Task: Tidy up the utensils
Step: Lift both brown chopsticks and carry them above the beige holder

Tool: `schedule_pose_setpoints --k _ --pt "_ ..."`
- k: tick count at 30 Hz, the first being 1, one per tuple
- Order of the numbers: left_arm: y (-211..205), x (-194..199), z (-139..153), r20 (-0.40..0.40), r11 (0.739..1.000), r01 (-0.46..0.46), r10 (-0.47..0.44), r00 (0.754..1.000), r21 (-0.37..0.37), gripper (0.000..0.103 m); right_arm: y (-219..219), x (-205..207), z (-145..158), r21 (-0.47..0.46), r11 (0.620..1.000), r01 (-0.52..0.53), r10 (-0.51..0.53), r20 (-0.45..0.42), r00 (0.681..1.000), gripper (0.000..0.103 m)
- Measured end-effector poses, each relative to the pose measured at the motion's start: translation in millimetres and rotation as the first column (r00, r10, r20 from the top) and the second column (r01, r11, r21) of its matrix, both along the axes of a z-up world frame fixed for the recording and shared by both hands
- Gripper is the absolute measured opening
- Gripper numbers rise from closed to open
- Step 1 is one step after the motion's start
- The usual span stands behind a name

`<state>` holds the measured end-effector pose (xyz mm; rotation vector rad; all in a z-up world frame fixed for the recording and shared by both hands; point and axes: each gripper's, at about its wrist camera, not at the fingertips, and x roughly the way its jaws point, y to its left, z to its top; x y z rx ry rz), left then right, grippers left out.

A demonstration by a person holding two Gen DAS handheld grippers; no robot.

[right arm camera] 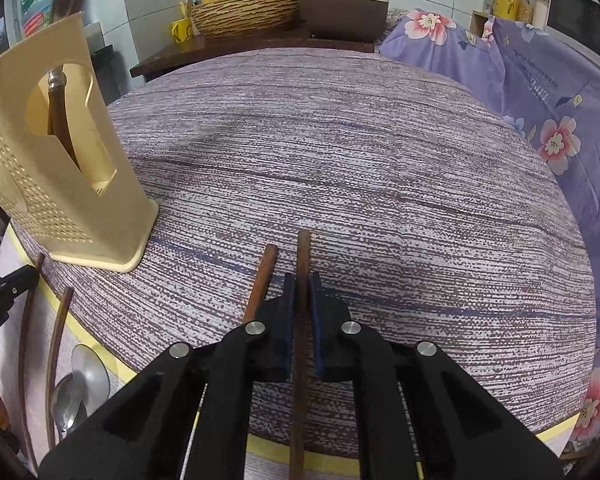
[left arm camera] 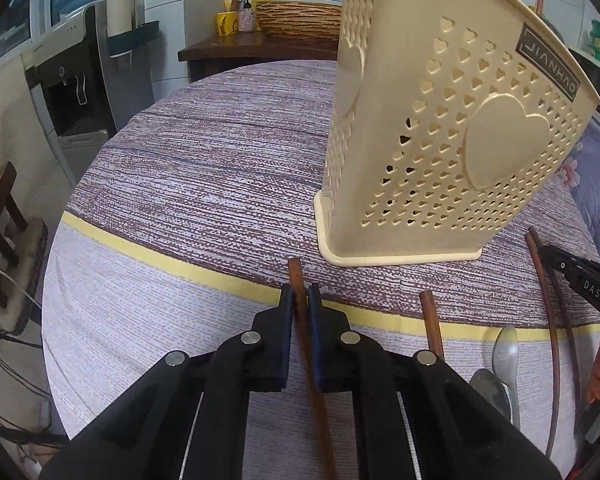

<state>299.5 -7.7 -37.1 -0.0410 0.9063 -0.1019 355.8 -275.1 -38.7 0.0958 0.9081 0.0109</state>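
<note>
A cream plastic utensil holder (left arm camera: 440, 120) with heart-shaped holes stands on the table; it also shows at the left of the right wrist view (right arm camera: 60, 184), with a dark-handled utensil (right arm camera: 58, 108) inside. My left gripper (left arm camera: 301, 292) is shut on a brown wooden chopstick (left arm camera: 296, 280), in front of the holder's base. My right gripper (right arm camera: 301, 280) is shut on another brown chopstick (right arm camera: 303, 252). A further chopstick (right arm camera: 262, 280) lies just left of it. Two metal spoons (left arm camera: 500, 364) and two dark chopsticks (left arm camera: 548, 320) lie on the cloth to the right of my left gripper.
The round table (right arm camera: 340, 140) carries a purple striped cloth with a yellow band near the front edge. A floral purple cloth (right arm camera: 540, 100) covers something at the right. A wooden side table (right arm camera: 240, 46) with a wicker basket and a pot stands behind. A water dispenser (left arm camera: 72, 92) stands at the left.
</note>
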Motion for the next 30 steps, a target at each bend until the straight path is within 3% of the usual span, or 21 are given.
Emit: schedule_pose_setpoints --k 7,13,23,30 --pt "8.3 -3.6 13.4 0.044 1.000 0.000 0.001 0.999 -0.030 0.008 -3.8 -11.1 10.1 0.062 0.998 -0.016 0.013 0.046 0.999 0.008" --pt "15.0 -23.4 55.7 0.156 0.997 0.020 -0.008 0.988 -0.076 0.008 -10.8 -39.5 52.7 0.116 0.992 -0.041 0.020 0.174 0.984 0.008" --pt "28.9 -75.1 141.7 0.391 0.990 0.078 -0.025 0.920 -0.121 0.008 -23.6 -105.8 138.1 0.149 0.983 -0.110 0.041 0.407 0.913 0.008" --pt "33.2 -87.9 158.2 0.450 0.987 0.092 -0.024 0.893 -0.129 0.008 -23.1 -126.0 164.0 0.129 0.984 -0.124 0.051 0.464 0.884 0.008"
